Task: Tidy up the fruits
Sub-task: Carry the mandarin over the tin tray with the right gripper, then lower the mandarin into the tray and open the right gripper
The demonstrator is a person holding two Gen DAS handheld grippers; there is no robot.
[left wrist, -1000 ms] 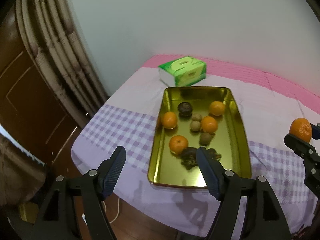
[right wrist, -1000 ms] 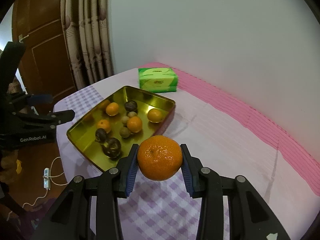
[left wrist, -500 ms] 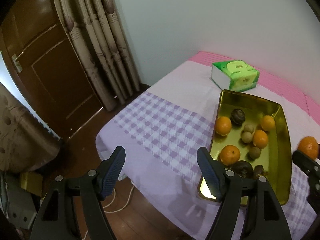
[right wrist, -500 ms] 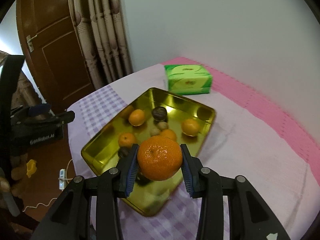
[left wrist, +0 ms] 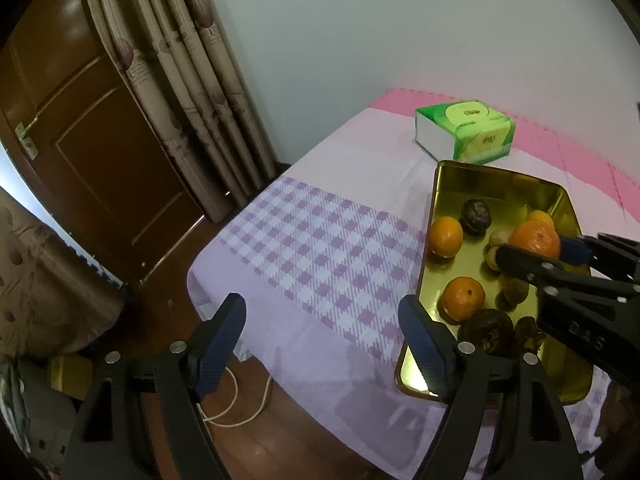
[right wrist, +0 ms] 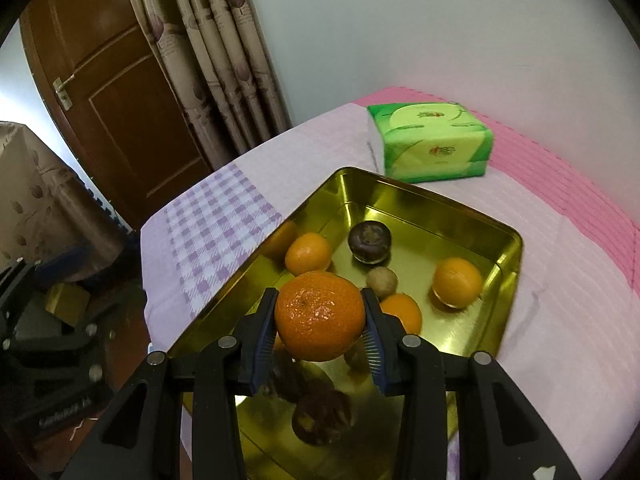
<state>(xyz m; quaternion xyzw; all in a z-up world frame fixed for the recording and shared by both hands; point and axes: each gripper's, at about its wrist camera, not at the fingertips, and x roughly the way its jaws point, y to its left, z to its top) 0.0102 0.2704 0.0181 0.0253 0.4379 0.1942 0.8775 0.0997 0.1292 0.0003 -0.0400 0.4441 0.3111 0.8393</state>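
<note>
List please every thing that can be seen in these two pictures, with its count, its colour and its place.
tray: one, gold metal, on the table.
oranges in the tray: four, orange, on the tray floor.
held orange: one, orange, in the right claw above the tray.
dark round fruits: three or so, brown-purple; one at the far end, the rest at the near end.
small pale fruits: about three, tan, mid-tray; count uncertain.
tissue pack: one, green, behind the tray.
tablecloth: one, lilac check with pink band.
curtain: one, beige, left.
door: one, brown, far left.
left claw: open, empty, over the table's edge.
right claw: shut on the held orange.
</note>
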